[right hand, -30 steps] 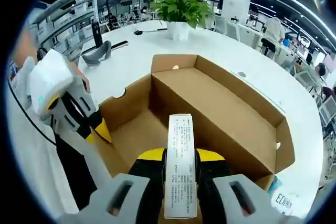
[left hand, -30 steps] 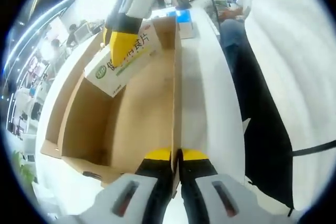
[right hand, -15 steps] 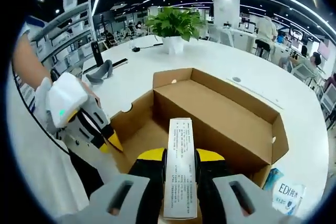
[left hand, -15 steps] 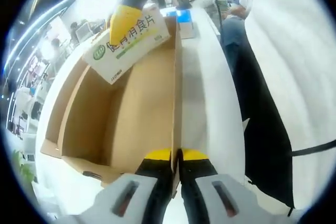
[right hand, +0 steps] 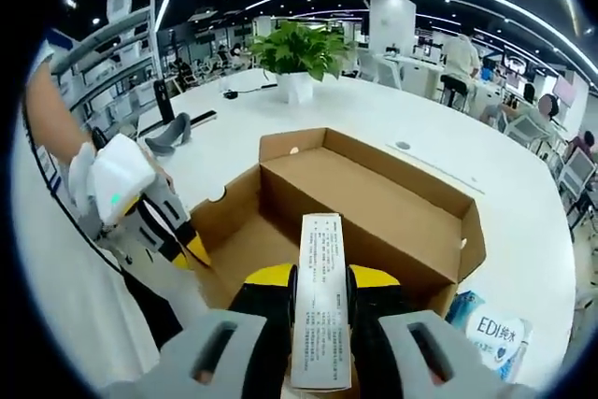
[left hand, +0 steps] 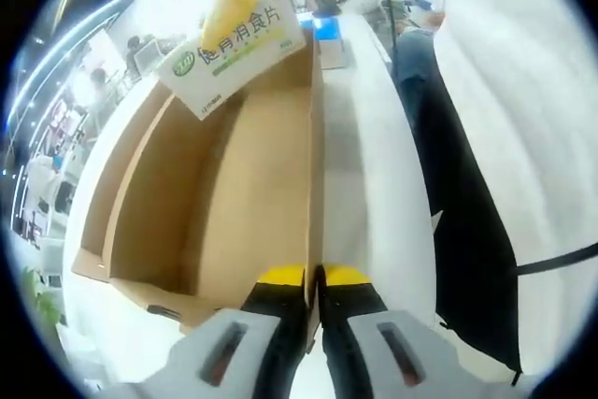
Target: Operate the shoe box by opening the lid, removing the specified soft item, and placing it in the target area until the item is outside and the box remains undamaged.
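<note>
While your left gripper [left hand: 314,276] stays pinched shut on the near wall of the one cardboard shoe box [right hand: 374,203], your right gripper [right hand: 319,274] has risen with the single white carton [right hand: 322,301] clamped between its jaws. Compared with a second ago, the carton [left hand: 234,51] sits higher, now level with the far rim instead of inside the box [left hand: 234,193]. Open white table [right hand: 523,193] surrounds the box on all sides. One blue-and-white packet [right hand: 495,335] lies beside the box's corner, and one potted plant [right hand: 299,49] stands well beyond.
</note>
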